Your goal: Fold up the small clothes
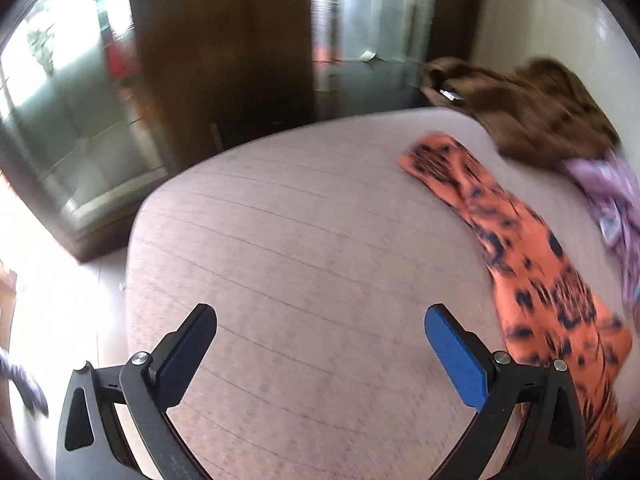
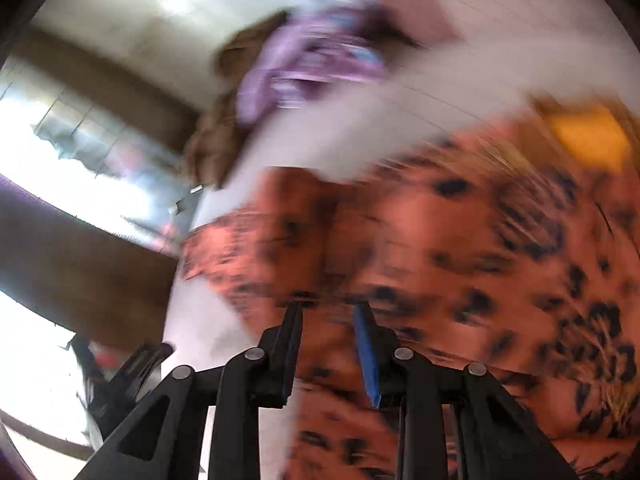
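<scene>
An orange garment with dark blotches (image 1: pixel 532 264) lies stretched along the right side of the pale pink mattress (image 1: pixel 300 248). My left gripper (image 1: pixel 320 320) is open and empty, hovering over bare mattress to the garment's left. In the blurred right wrist view the same orange garment (image 2: pixel 460 248) fills the frame. My right gripper (image 2: pixel 330 312) sits right at the cloth, its jaws narrowly apart with orange fabric between the fingertips; the blur hides whether they clamp it.
A brown garment (image 1: pixel 532 108) and a purple patterned garment (image 1: pixel 608 204) lie at the mattress's far right; both show in the right wrist view, brown (image 2: pixel 216 140) and purple (image 2: pixel 304 64). A dark wooden door frame (image 1: pixel 224 52) and glass panels stand beyond the bed.
</scene>
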A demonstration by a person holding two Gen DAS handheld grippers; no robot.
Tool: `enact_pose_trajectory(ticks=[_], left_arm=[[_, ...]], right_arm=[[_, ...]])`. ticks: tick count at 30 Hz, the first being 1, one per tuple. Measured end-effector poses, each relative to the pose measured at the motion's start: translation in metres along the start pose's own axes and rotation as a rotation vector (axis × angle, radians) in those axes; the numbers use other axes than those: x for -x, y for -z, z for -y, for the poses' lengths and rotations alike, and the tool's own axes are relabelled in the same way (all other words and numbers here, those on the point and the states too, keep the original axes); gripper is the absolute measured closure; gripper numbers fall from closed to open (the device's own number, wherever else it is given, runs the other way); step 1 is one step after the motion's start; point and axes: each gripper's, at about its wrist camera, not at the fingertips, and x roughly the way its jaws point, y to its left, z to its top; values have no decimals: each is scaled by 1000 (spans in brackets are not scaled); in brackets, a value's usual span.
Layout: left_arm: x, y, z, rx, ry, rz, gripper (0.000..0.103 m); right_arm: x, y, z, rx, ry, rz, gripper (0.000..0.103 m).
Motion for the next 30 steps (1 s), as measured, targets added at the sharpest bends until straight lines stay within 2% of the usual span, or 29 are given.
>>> enact_pose_trajectory(ticks=[2, 5, 9, 11, 15, 19, 21, 22, 23, 24, 25, 27, 30], left_arm=[[2, -4, -12, 51, -11, 11, 0], [1, -10, -30, 110, -55, 36, 0], [7, -19, -57, 192, -125, 99, 0], [10, -24, -68, 226, -138, 122, 0], [9, -27, -78, 259, -138, 132, 0], [0, -29, -68, 231, -118, 104, 0], [0, -27, -60, 204, -106, 101, 0], [-1, -27, -55, 191, -103, 104, 0], [2, -26, -51, 179, -102, 107, 0], [2, -25, -48, 169, -100, 109, 0], [2, -25, -46, 159, -95, 106, 0], [-1, -24, -43, 153, -81, 91, 0], [-5, -21, -41, 152, -48, 53, 0]], right_arm=[[-8, 1, -37, 94, -60, -24, 13], [-28, 12, -68, 84, -232, -58, 12], [-87, 31, -73, -112, -383, -197, 14], [-112, 40, -78, -145, -375, -229, 14], [-155, 34, -84, -209, -326, -226, 14], [-172, 9, -91, -236, -254, -89, 14], [-178, 3, -86, -320, -257, -49, 19], [-178, 1, -85, -342, -271, -29, 44], [-179, -2, -84, -343, -288, -31, 82], [-180, -5, -82, -334, -288, -48, 91], [-174, -6, -79, -333, -281, -32, 93], [-155, -7, -76, -320, -324, 20, 95], [-104, -6, -66, -286, -349, 111, 97]])
